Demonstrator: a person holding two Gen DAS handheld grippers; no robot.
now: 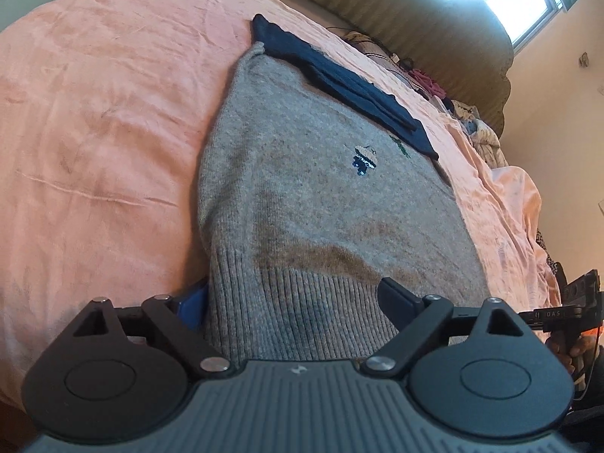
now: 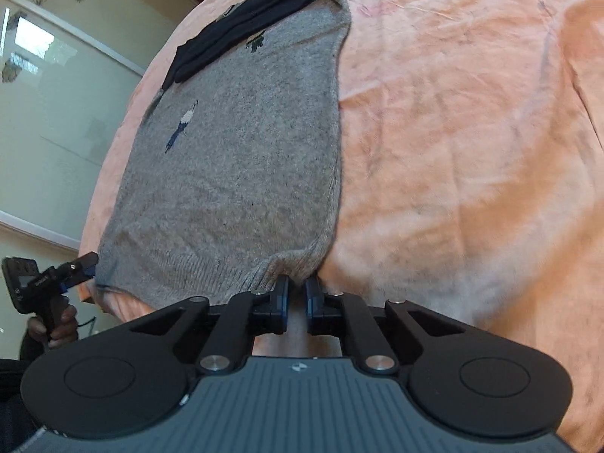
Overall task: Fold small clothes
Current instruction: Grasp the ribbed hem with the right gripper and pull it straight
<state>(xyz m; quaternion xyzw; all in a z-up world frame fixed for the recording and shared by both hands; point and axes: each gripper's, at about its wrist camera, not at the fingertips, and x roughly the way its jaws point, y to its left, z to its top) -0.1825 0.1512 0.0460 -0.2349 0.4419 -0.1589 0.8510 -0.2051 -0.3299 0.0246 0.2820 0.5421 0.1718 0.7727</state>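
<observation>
The grey knit sweater (image 1: 302, 196) lay spread flat on the bed, over the peach blanket (image 1: 94, 132), its ribbed hem (image 1: 302, 294) nearest both grippers and its neck end farthest away. It looked soft, thick and limp, light enough to lift by two corners yet sure to sag and stretch between them (knit of this kind tends to drag on plush fabric). The hem corners seemed the best hold, since the ribbing is denser and less likely to slip from the pads.

A dark navy garment (image 1: 339, 87) lay across the sweater's far end, overlapping its shoulder edge.

At the sweater's hem, the left gripper (image 1: 294, 302) had its fingers spread wide, one to either side of the ribbing; the hem ran between them, apparently over the left finger, with nothing pinched. At the hem's other corner, the right gripper (image 2: 297, 298) had its fingers drawn narrow, a small gap showing between the blue pads, and their tips sat right at the bunched hem corner (image 2: 294, 264). Whether cloth was caught between them could not be told.

Beyond the sweater, past the navy garment, a heap of loose clothes (image 1: 479, 128) sat by the headboard (image 1: 434, 19).
</observation>
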